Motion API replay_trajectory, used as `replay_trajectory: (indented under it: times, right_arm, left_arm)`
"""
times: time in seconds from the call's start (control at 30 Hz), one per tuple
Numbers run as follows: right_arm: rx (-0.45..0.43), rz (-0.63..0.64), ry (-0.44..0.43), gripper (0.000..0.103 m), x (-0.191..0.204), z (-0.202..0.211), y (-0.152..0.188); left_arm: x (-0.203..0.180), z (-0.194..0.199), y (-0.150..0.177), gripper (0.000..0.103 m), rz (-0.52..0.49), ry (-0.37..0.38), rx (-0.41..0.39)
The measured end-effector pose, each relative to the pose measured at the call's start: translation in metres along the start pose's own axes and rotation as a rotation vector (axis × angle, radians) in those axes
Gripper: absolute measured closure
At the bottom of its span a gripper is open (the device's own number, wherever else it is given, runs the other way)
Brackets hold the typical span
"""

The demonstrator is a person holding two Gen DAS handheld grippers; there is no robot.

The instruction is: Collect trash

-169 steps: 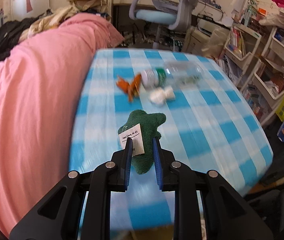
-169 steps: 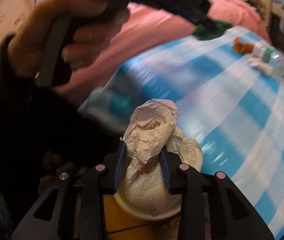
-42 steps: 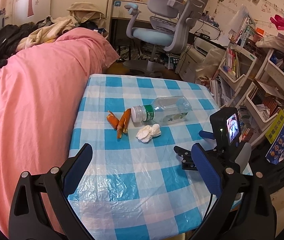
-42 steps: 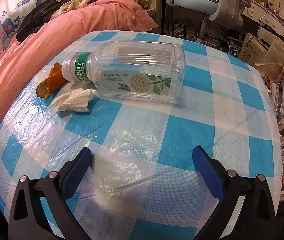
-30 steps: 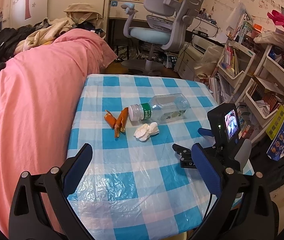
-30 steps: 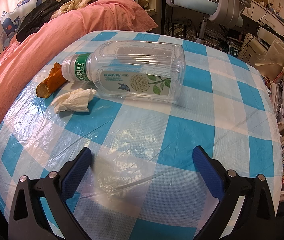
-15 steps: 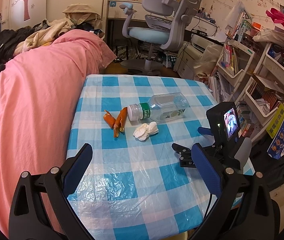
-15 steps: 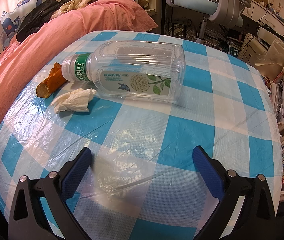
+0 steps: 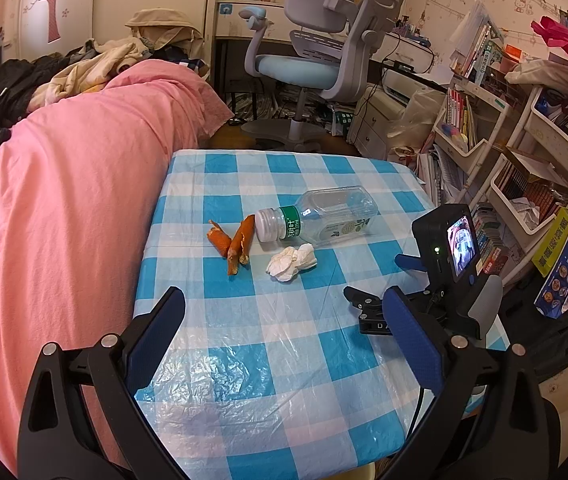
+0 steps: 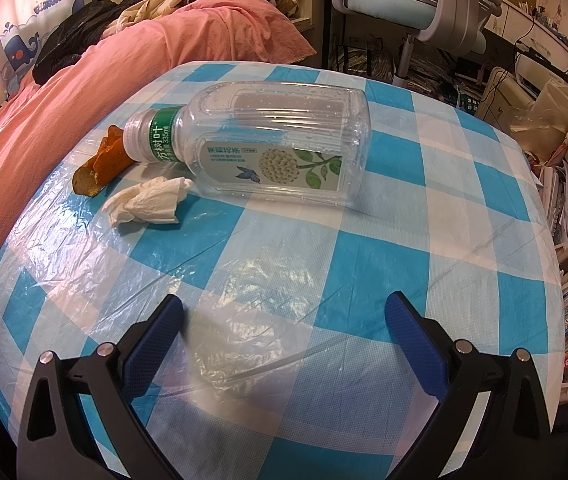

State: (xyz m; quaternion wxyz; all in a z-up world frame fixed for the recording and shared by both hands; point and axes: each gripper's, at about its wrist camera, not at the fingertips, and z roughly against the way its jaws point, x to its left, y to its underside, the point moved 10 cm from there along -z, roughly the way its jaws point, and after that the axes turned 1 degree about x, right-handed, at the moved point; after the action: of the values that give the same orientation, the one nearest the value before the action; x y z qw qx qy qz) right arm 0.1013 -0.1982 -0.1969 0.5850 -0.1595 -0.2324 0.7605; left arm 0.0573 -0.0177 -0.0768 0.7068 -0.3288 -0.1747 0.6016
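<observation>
A pink bed point(image 9: 64, 208) flanked the checked counter point(image 9: 284, 360), where trash awaited collection: a plastic bottle point(image 10: 260, 140) lying mid-counter, orange peels point(image 9: 234, 242) by its cap, a crumpled tissue point(image 10: 148, 200) just beside. Both the left gripper point(image 9: 284, 332) and right gripper point(image 10: 284, 328) stood released, empty, short of the items.

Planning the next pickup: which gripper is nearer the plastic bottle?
Right. The right gripper sits open just short of the plastic bottle, facing it; the left gripper hangs open farther back, near the table's front edge.
</observation>
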Motion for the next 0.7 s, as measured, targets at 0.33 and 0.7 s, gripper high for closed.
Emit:
replay_trajectory:
  times: [0.33, 0.7]
  right_arm:
    - [0.0, 0.0, 0.0, 0.006, 0.0, 0.0, 0.0]
    - [0.0, 0.0, 0.0, 0.006, 0.0001, 0.0003, 0.0]
  left_arm:
    - [-0.0011, 0.0001, 0.0003, 0.008, 0.0, 0.0, -0.001]
    - [0.0009, 0.0045, -0.0019, 0.008, -0.022, -0.018, -0.012]
